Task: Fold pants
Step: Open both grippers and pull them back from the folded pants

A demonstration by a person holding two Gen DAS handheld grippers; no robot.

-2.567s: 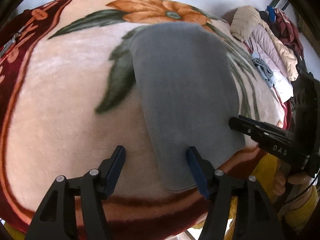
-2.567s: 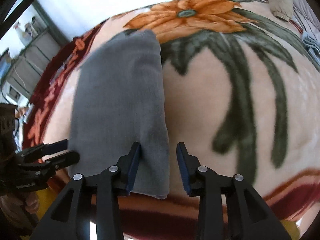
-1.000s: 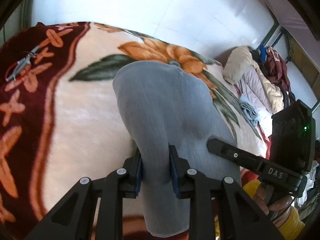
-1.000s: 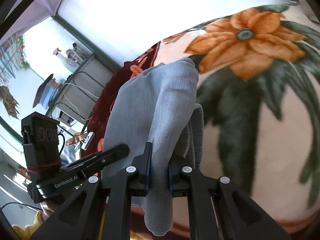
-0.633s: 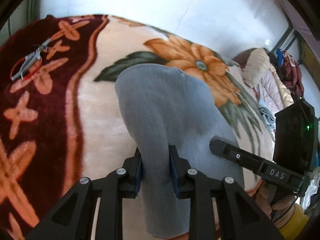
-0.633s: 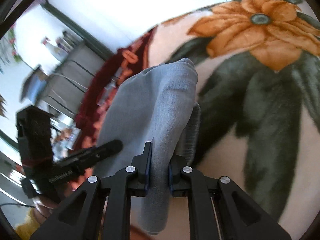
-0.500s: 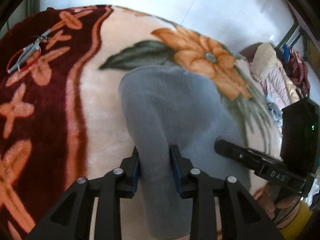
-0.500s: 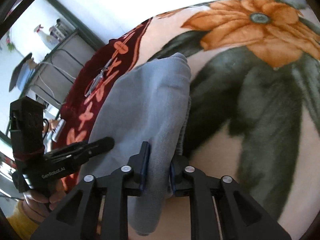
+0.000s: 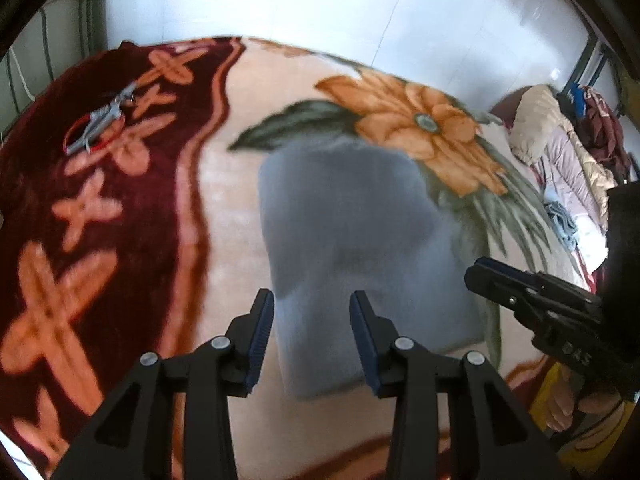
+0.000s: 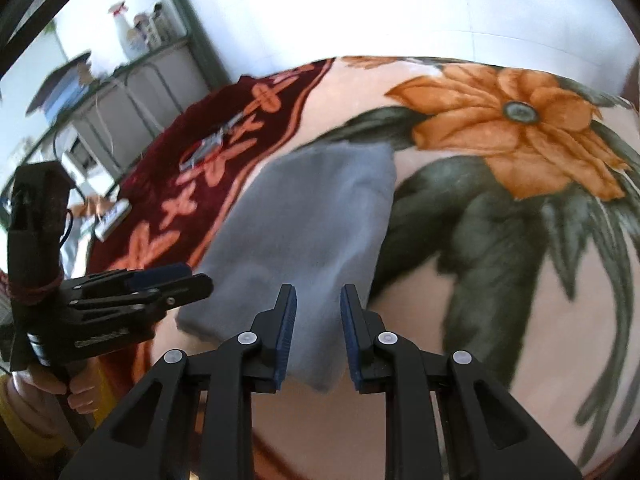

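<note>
Both grippers, left (image 9: 312, 330) and right (image 10: 319, 330), earlier clamping the grey pants (image 9: 360, 248), are opening, pads clear; fabric lies folded. Lettering unreadable.

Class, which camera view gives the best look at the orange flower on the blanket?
The right wrist view: the orange flower is large, sharp and unobstructed. The left wrist view shows the same flower smaller, farther off and slightly blurred, beyond the grey pants.

The pants (image 9: 352, 248) are smeared by motion blur, so their folds and layers cannot be made out. A small grey and red tool (image 9: 96, 124) on the blanket (image 9: 132, 280) is too blurred to be named. The bottles (image 10: 132, 30) on the far shelf are washed out, and their labels cannot be read.
</note>
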